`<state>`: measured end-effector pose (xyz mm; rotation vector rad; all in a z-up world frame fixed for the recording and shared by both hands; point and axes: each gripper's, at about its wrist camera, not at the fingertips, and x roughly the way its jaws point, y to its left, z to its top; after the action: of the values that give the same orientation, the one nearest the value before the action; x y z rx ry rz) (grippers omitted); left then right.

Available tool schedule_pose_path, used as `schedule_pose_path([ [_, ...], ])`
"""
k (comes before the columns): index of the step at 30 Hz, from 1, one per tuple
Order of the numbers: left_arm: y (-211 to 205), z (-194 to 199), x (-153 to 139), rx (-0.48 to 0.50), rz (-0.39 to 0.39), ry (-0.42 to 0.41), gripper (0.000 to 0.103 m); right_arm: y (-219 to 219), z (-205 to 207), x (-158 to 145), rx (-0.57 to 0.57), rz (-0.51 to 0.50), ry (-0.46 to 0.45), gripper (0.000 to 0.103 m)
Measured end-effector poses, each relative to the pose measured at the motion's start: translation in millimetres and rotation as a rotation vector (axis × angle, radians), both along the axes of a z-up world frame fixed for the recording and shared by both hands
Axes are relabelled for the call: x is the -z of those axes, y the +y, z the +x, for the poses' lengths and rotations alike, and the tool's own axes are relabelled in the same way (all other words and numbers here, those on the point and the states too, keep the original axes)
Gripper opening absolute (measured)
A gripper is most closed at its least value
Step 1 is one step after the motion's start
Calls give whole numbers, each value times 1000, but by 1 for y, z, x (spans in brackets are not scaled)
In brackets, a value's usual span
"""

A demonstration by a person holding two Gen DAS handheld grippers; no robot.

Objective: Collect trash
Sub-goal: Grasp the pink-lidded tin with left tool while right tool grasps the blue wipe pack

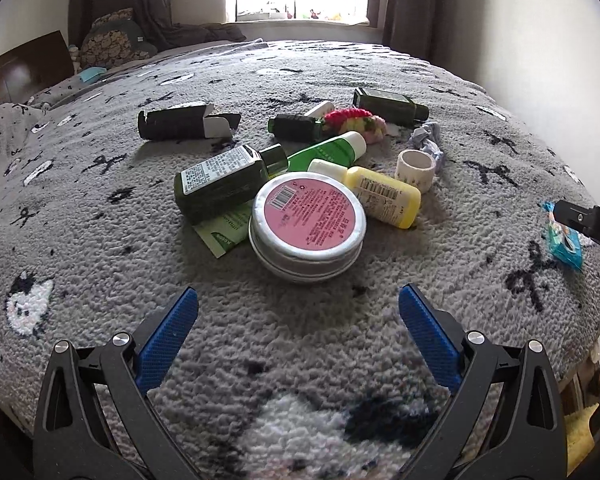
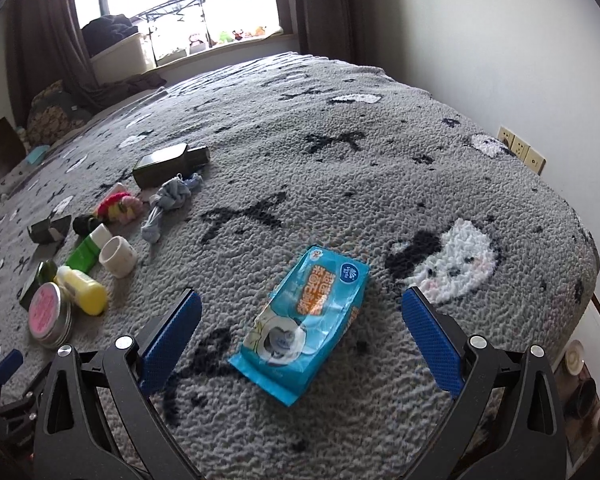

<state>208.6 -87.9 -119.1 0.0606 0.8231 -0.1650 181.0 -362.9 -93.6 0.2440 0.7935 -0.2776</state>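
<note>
1. the left gripper is held spread wide above the grey blanket, nothing pinched, with the pink-lidded tin lying just ahead of it.
2. the right gripper is likewise spread, empty, and the blue wipes packet is seen flat on the blanket between its fingers, possibly untouched.
3. bottles, a yellow bottle and a roll of tape are clustered behind the tin.

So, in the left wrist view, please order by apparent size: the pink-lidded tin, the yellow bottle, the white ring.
1. pink-lidded tin, clearly largest, though also nearest the camera.
2. yellow bottle.
3. white ring, smallest, but farthest away, so true size is unsure.
</note>
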Motion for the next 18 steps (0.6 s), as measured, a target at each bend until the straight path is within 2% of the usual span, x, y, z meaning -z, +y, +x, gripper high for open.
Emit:
schedule_pose_path([
  [6, 0, 29, 11, -17, -53, 56, 94, 3, 18, 14, -24, 36, 31, 100],
  [8, -1, 36, 14, -24, -49, 66, 94, 2, 21, 19, -32, 54, 43, 99],
  [11, -2, 42, 16, -27, -55, 80, 94, -1, 25, 28, -28, 60, 70, 94],
  [15, -11, 53, 22, -25, 9, 116, 96, 1, 26, 33, -28, 29, 81, 93],
  [18, -12, 54, 23, -35, 20, 129, 96, 2, 26, 34, -33, 20, 83, 91],
])
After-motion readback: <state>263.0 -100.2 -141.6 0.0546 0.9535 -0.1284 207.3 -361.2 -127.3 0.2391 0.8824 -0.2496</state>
